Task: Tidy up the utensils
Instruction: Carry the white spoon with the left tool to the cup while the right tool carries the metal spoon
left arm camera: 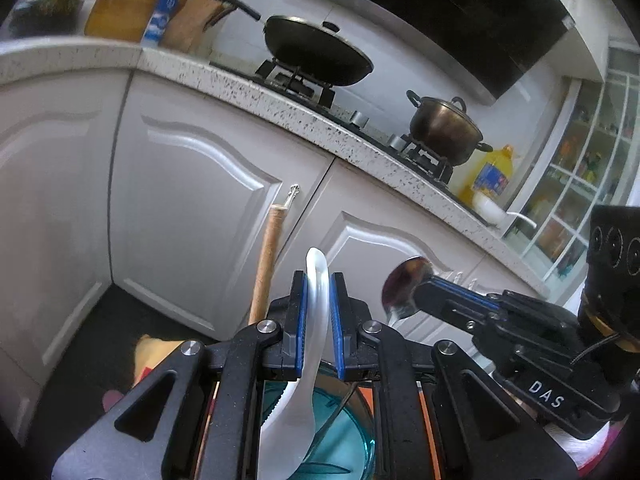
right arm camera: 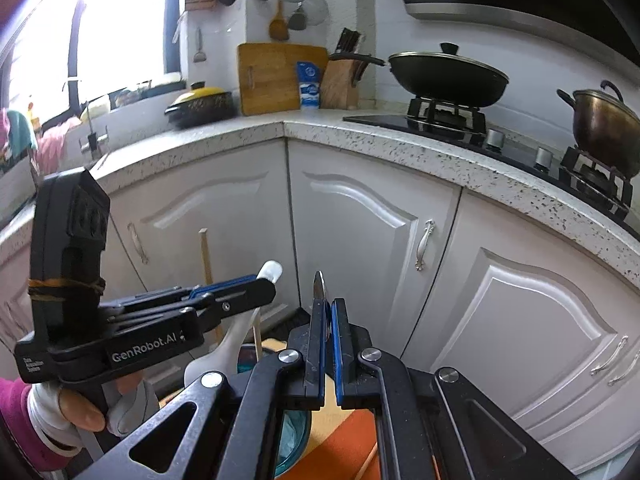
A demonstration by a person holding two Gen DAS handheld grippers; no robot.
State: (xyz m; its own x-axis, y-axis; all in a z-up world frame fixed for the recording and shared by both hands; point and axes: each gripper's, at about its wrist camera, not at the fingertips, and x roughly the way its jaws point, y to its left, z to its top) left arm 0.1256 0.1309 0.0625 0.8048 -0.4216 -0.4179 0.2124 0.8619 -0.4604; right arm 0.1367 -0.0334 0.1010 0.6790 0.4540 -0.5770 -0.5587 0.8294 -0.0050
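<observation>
Left gripper (left arm camera: 318, 312) pinching white spoon (left arm camera: 316, 280), right gripper (right arm camera: 325, 320) pinching metal spoon (left arm camera: 404, 284); maybe slipping and missing blue bowl (left arm camera: 344, 440) if tilting.

A white plastic spoon (left arm camera: 316, 320) stands nearly upright, its curved handle tip at twelve o'clock and its broad bowl low at six o'clock, hanging over a teal glass bowl (left arm camera: 340, 432). At three o'clock from it, a metal spoon (left arm camera: 404, 284) is held with its shiny bowl up and facing outward, its stem hidden. A wooden stick (left arm camera: 266, 264) with a metal hook at its top rises at ten o'clock of the white spoon; its lower end is hidden.
</observation>
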